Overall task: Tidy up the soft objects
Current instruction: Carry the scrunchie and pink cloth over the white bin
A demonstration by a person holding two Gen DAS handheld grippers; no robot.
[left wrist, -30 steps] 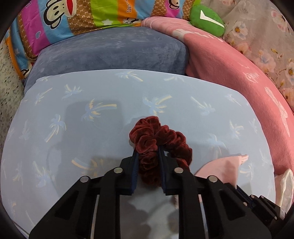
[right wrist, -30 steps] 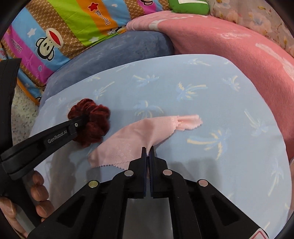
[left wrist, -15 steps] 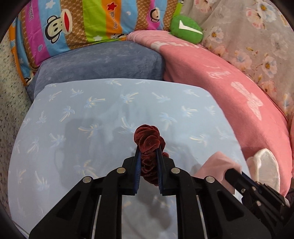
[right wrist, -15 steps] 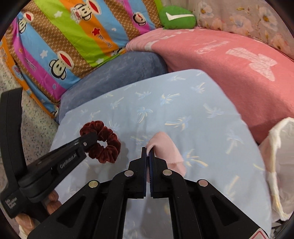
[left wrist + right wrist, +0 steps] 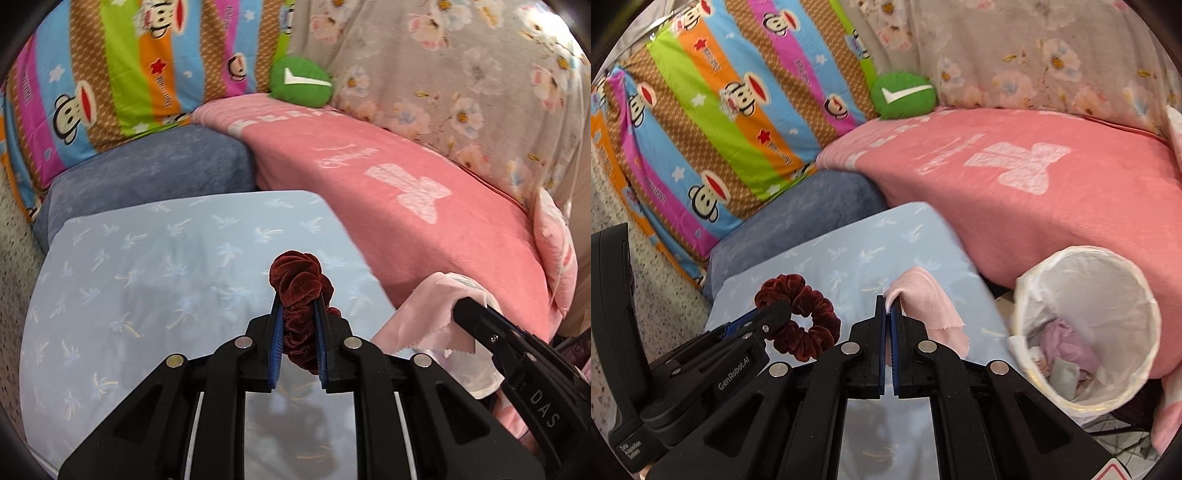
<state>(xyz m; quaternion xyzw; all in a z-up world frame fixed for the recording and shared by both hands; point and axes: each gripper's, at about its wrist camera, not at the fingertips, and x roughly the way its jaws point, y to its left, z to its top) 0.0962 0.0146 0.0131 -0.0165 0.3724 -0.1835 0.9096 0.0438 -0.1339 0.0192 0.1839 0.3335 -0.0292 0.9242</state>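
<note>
Palm-print pillow (image 5: 147,295) below; jaws clamp velvet scrunchie (image 5: 299,284), thin pink cloth (image 5: 923,299).

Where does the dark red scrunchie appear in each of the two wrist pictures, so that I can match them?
Left wrist view: the dark red scrunchie sits at centre, a little below the middle, clamped in the left claw.
Right wrist view: the scrunchie is at lower left, held by the left claw that enters from that side.
Shared landmark: the green round cushion with a white tick, near the top.
</note>
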